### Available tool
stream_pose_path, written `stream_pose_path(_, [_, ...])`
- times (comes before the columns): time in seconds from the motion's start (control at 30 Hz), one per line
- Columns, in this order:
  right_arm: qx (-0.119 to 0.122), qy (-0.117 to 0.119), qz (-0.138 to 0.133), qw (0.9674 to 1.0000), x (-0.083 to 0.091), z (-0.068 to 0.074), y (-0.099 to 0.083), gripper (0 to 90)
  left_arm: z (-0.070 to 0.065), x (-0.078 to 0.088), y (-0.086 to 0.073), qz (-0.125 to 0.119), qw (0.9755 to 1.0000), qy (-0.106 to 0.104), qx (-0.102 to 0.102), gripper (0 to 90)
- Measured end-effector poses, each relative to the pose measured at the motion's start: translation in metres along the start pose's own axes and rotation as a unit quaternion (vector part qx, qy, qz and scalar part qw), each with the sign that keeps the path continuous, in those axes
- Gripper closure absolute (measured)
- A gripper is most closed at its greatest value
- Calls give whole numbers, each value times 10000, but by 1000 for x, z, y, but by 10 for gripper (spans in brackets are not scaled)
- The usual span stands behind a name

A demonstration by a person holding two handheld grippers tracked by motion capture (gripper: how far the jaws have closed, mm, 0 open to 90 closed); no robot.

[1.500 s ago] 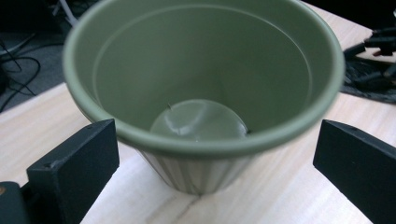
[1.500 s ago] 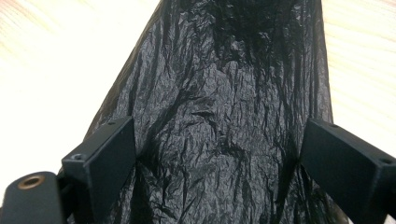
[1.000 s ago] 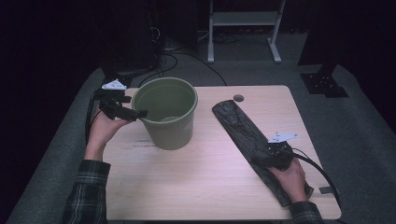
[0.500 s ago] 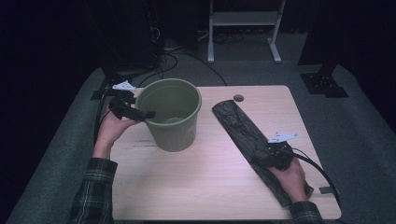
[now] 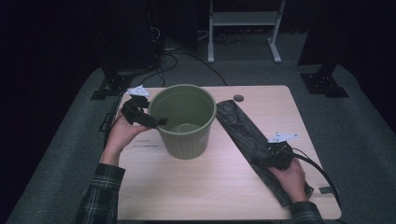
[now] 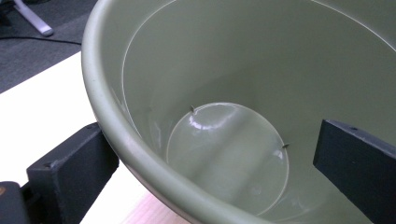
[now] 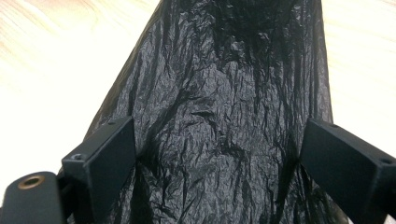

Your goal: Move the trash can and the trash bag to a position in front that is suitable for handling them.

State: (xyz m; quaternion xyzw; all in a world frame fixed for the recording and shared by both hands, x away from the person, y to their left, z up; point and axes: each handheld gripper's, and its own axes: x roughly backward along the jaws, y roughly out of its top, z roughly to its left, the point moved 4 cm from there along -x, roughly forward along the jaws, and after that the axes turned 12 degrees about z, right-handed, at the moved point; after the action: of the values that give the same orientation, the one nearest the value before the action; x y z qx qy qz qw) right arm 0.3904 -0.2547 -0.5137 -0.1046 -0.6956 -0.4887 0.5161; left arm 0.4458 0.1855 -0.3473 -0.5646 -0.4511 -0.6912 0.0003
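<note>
A green plastic bucket (image 5: 184, 140) stands upright and empty left of the middle of the wooden table (image 5: 210, 186). My left gripper (image 5: 158, 122) is at its left rim, open. In the left gripper view the gripper (image 6: 215, 168) straddles the bucket rim (image 6: 116, 126), one jaw outside against the wall and one inside. A crumpled black plastic bag (image 5: 243, 126) lies flat in a long strip running diagonally on the right. My right gripper (image 5: 271, 156) rests low over its near part, open. In the right gripper view the gripper (image 7: 215, 158) has a jaw on each side of the bag (image 7: 224, 70).
A small round hole (image 5: 238, 98) sits in the table's far edge, just beyond the bag's far end. A white metal frame (image 5: 243, 28) and black stands are on the floor behind. The right gripper's cable (image 5: 322, 175) loops toward the table's right front corner.
The bucket has shifted to the right on the table, and my left gripper at its rim has moved with it. The right gripper has stayed on the bag.
</note>
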Motion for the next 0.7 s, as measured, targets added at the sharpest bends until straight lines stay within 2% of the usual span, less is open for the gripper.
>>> stream_pose_path(0.23, [-6,3,2,10000,0,0,0,93,-24,-5,5,96,9997,-101,-202,0])
stream_pose_path(0.33, [0,1,1,10000,0,0,0,93,-32,-6,6,63,9995,-163,-264,0])
stream_pose_path(0.37, [0,1,0,10000,0,0,0,93,-39,-8,6,-4,9993,-245,-296,0])
stream_pose_path(0.4, [0,1,0,10000,0,0,0,93,-39,-8,6,-4,9993,-245,-296,0])
stream_pose_path(0.43, [1,0,1,10000,0,0,0,93,-46,-9,6,-40,9990,-296,-339,0])
stream_pose_path(0.47, [1,0,1,10000,0,0,0,93,-46,-9,6,-40,9990,-296,-339,0])
stream_pose_path(0.57, [2,0,-1,10000,0,0,0,93,-61,-12,7,-23,9983,-368,-453,0])
stream_pose_path(0.67, [2,-1,-1,10000,0,0,0,93,-65,-12,8,-19,9981,-386,-483,0])
stream_pose_path(0.7, [2,0,-1,10000,0,0,0,93,-70,-13,8,-26,9978,-411,-512,0])
